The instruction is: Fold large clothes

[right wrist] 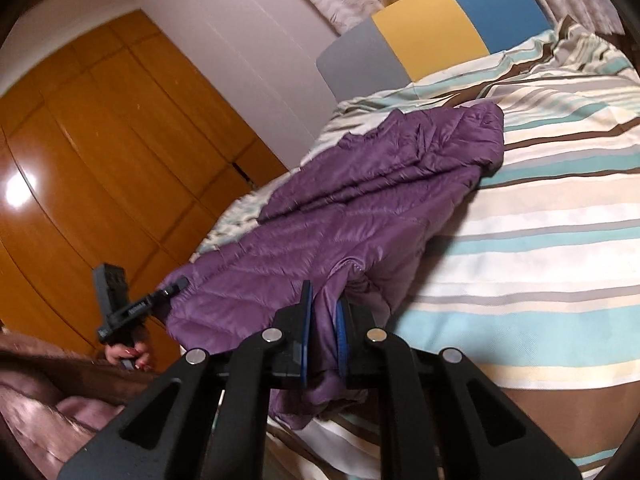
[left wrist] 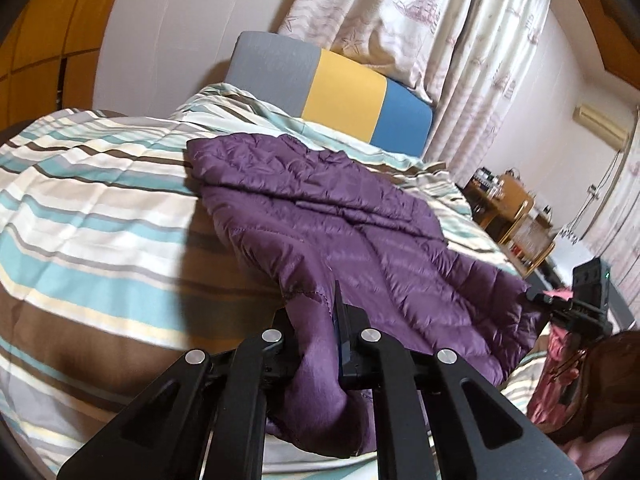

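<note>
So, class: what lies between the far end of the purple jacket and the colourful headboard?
Only striped bedding, with nothing else on it. Both wrist views show it between the purple jacket and the headboard.

place: home bedroom; evidence: bed under striped teal-brown-white duvet [left wrist: 92,208] | grey-yellow-blue padded headboard [left wrist: 336,92] | ship-print curtains [left wrist: 440,20] | orange wooden wardrobe doors [right wrist: 100,160]
</note>
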### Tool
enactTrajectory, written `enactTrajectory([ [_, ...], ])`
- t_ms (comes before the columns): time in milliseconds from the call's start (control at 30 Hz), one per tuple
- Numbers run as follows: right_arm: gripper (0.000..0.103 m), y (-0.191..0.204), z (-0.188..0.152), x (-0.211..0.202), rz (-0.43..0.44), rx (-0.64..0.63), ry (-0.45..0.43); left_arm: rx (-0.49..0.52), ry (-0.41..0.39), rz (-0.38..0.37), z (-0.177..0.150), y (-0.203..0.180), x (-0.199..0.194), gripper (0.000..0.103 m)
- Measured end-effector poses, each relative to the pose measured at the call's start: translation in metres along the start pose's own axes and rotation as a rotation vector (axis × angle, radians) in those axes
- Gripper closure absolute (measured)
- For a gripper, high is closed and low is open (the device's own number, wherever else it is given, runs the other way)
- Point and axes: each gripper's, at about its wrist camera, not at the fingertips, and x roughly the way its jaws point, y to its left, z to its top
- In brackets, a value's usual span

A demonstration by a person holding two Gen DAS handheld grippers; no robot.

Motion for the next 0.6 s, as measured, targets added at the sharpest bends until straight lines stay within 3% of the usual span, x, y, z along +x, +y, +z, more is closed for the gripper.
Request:
enactTrajectory([
  [167,0.094,-0.024,0.028,0.011,-0.004,0.084,-0.050,-0.031,-0.020,-0.012,0.034,0.007,0.022,0.095],
  [300,0.100,-0.042,0.061,0.024,-0.019,0.132,-0.097,-0.074,-0.020,-0.023,0.067,0.014,0.047,0.095],
  [433,0.099,-0.058,0.086,0.040,-0.053,0.162,-0.107,-0.109,-0.005,-0.010,0.094,0.018,0.082,0.095],
  [500,0.094,-0.067,0.091,0.045,-0.087,0.187,-0.097,-0.129,0.011,-0.012,0.102,0.019,0.096,0.095],
  [533,0.089,-0.070,0.090,0.046,-0.063,0.208,-0.091,-0.144,0.017,-0.016,0.106,0.021,0.104,0.095],
  [567,0.059,-0.074,0.087,0.045,-0.053,0.225,-0.084,-0.156,0.021,-0.017,0.107,0.022,0.107,0.095],
  [600,0.035,-0.078,0.082,0.042,-0.100,0.231,-0.080,-0.168,0.024,-0.014,0.109,0.023,0.112,0.095],
])
